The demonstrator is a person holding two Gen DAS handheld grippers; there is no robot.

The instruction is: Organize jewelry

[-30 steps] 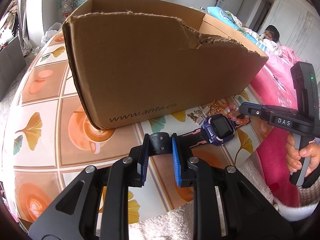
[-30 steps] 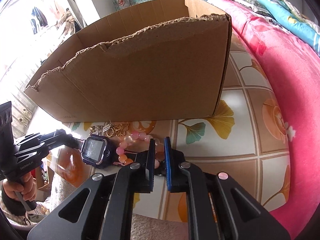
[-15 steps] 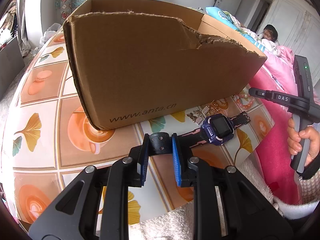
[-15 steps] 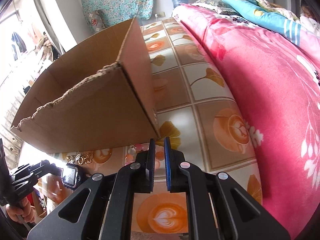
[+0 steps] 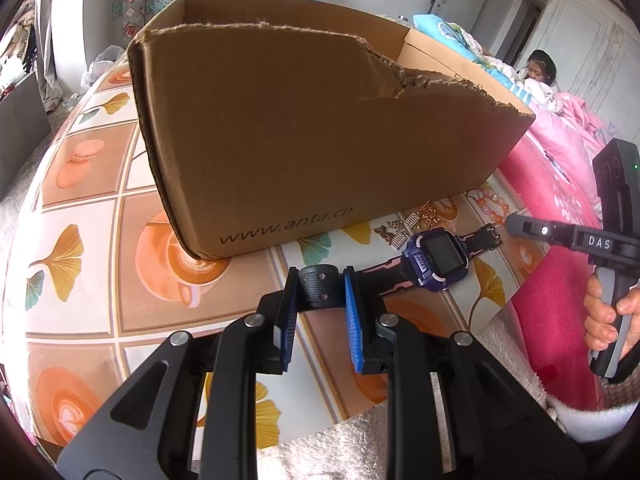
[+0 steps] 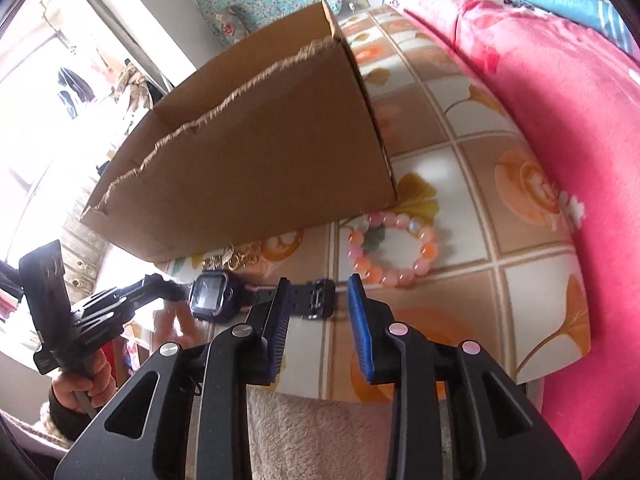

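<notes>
My left gripper (image 5: 320, 292) is shut on the black strap end of a blue smartwatch (image 5: 436, 260), which lies on the tiled table. The watch also shows in the right wrist view (image 6: 210, 294). My right gripper (image 6: 316, 304) is open, its jaws on either side of the watch's buckle end (image 6: 318, 298). A pink and orange bead bracelet (image 6: 394, 246) lies on the table beside the cardboard box (image 5: 312, 132). Small gold and silver jewelry pieces (image 5: 404, 226) lie at the box's base.
The cardboard box (image 6: 256, 168) is open at the top with a torn front edge. A pink blanket (image 6: 560, 120) runs along the table's right side. A white fluffy cloth (image 5: 360, 436) lies at the table's near edge.
My right gripper was shut and has opened. It let the bracelet down by the box corner and came down at the watch's buckle end. My left gripper stayed on the strap.
</notes>
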